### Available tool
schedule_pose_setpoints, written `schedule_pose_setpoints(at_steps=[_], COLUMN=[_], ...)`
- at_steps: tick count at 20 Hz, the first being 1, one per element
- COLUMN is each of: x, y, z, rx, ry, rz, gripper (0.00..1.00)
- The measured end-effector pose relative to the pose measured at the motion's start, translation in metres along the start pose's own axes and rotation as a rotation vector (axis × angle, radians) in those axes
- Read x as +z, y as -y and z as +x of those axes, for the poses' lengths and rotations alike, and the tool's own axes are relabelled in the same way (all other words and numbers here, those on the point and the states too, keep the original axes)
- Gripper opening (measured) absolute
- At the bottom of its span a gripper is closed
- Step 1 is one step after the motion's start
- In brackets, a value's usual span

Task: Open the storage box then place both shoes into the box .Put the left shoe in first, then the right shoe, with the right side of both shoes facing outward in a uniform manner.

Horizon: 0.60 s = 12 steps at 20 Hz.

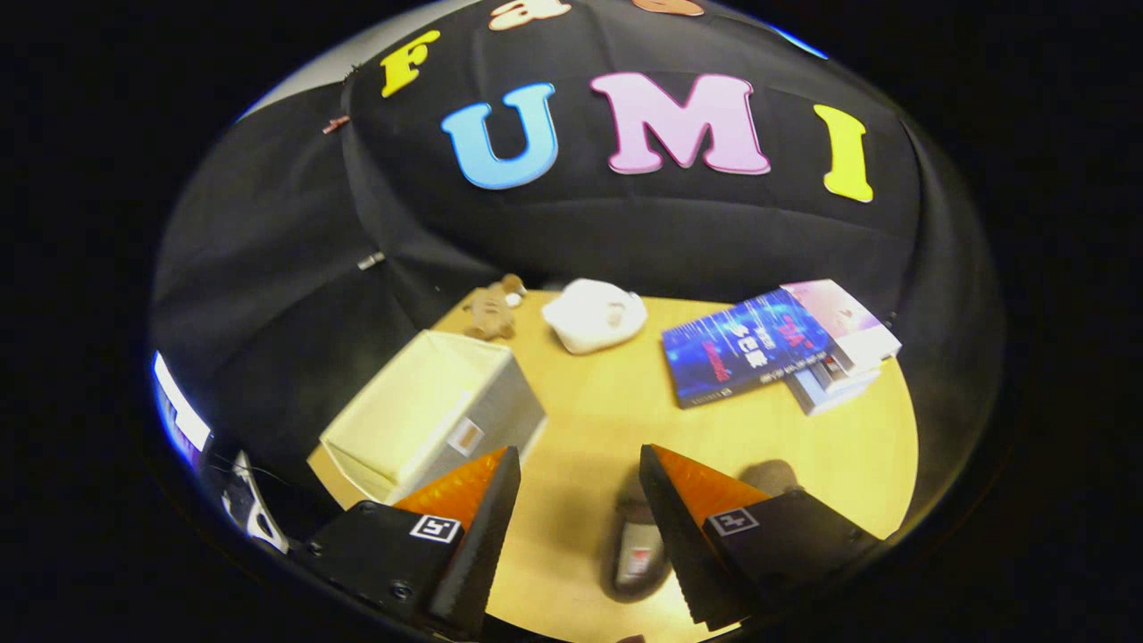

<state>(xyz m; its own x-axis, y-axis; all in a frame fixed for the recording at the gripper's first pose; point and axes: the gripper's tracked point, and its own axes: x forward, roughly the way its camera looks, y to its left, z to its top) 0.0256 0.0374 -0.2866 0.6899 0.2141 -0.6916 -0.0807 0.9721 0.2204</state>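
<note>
Wooden tabletop (607,420) is carrying a storage box (433,415) just ahead of the left finger, books (777,344) and a plush toy (494,308) beyond. Spread and empty, the claw (579,487) is hovering over a shoe (638,549) lying between its fingers.

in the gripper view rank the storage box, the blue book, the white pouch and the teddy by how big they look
Largest to smallest as they look:
1. storage box, though it lies nearest the fingers, which inflates it
2. blue book
3. white pouch
4. teddy

The gripper hangs open above the table, holding nothing.
</note>
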Motion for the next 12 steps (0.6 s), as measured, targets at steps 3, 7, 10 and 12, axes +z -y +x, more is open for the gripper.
schedule_pose_setpoints(at_steps=[3, 7, 10, 12], x=[-0.053, -0.101, -0.125, -0.135], y=[0.032, 0.056, 0.07, 0.074], z=[0.011, 0.032, 0.047, 0.058], rx=[-0.077, -0.12, -0.152, -0.167], ry=[-0.117, -0.229, -0.293, -0.328], rz=[-0.01, 0.044, 0.075, 0.093], gripper=[0.83, 0.78, 0.67, 0.57])
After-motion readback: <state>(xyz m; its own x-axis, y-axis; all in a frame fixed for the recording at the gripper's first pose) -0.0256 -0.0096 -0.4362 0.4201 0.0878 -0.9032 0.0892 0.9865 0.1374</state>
